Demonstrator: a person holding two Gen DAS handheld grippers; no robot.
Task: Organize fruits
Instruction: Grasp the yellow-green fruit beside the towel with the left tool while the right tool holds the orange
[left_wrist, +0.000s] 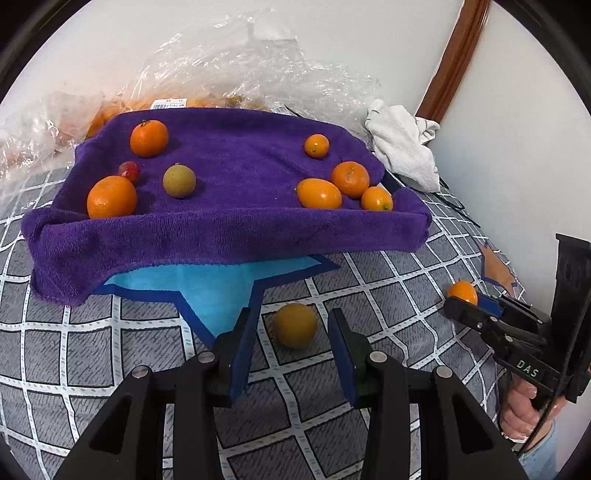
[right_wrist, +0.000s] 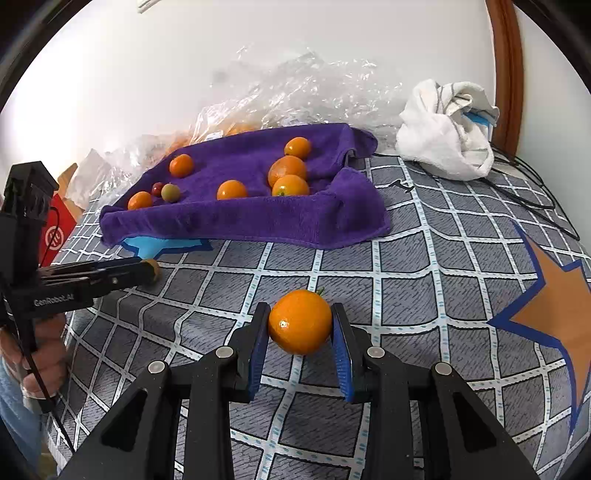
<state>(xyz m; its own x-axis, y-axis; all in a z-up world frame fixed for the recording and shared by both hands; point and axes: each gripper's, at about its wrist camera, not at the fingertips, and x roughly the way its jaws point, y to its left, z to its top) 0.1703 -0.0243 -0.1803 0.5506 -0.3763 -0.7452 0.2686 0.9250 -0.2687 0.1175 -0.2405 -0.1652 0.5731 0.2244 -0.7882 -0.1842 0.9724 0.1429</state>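
Gripping a glossy round orange (right_wrist: 300, 326): right gripper (right_wrist: 300, 332) jaws; left gripper (left_wrist: 293, 330) jaws apart.

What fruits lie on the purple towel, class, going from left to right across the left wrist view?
Large orange → strawberry → stemmed orange → greenish-brown round fruit → then the right-hand cluster: oval kumquat, small kumquat, mandarin, end kumquat, all on the purple towel.

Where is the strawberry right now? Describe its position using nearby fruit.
In the left wrist view, the strawberry lies on the left part of the purple towel, touching the large orange in front of it, left of the yellow-green fruit.
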